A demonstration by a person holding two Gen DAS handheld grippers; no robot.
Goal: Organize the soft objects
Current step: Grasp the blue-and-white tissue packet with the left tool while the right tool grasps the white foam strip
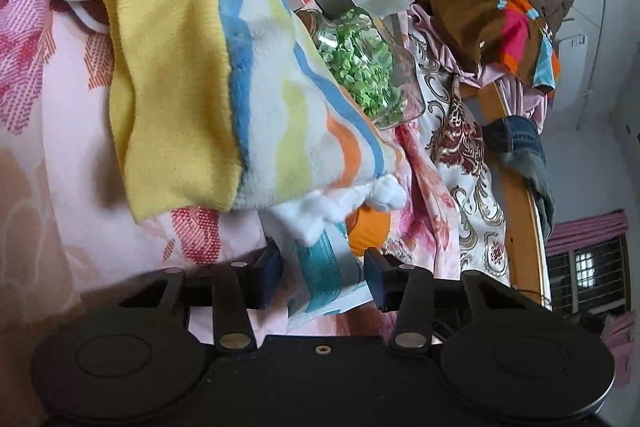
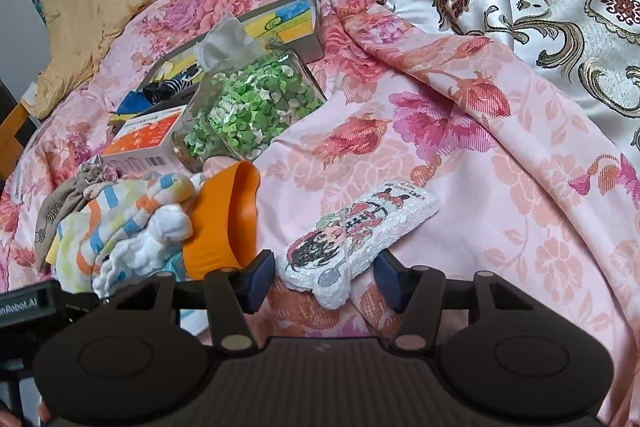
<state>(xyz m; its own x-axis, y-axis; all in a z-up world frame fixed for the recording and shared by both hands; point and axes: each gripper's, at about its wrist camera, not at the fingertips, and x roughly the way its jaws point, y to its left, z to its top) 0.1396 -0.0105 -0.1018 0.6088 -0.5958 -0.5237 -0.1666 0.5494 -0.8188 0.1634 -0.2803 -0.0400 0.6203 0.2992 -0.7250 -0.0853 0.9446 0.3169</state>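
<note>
Both claws stand apart, gripping nothing. Our right gripper [image 2: 324, 281] straddles the near end of the white cartoon-printed pouch [image 2: 358, 237] on the pink floral bedspread [image 2: 460, 163]; our left gripper [image 1: 322, 277] hovers over a teal-printed cloth [image 1: 324, 267], the striped towel [image 1: 288, 99] at twelve o'clock. If we close shallow, the pouch may slip free; swinging toward ten o'clock risks knocking the glass jar [image 2: 256, 111].

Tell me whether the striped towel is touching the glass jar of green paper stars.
Touching. The left wrist view shows the striped towel draped against the glass jar, overlapping its side with no gap visible.
</note>
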